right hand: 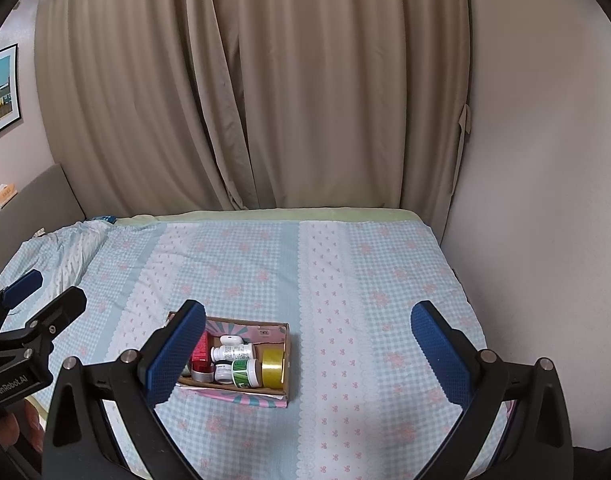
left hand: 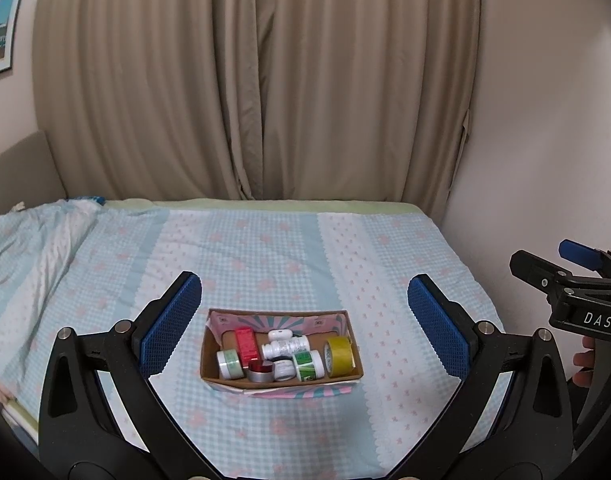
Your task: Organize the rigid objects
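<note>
A cardboard box (left hand: pixel 281 376) is seen on the bed (left hand: pixel 345 248), and the rigid items are all gathered inside it: a yellow tape roll (left hand: pixel 339 356) at its right end, a white bottle (left hand: pixel 285 346) lying on its side, a red carton (left hand: pixel 247 344), a green-lidded jar (left hand: pixel 229 364), a green-labelled jar (left hand: pixel 309 365) and a red tin (left hand: pixel 260 372). Nothing loose is visible on the sheet around the box, so the sorting is judged to be either complete or not yet begun; which of the two cannot be told. The left claw (left hand: pixel 305 332) is held spread wide and empty above the box, which is framed between its pads. The right claw (right hand: pixel 309 360) is likewise released and empty, with the box behind its left pad. If an item is to be lifted out, the tape roll would be best taken first, since it stands free at the end; the claw should be brought down steeply so the box wall is cleared, and the box should be steadied by the other claw, as the soft bed gives little support.
</note>
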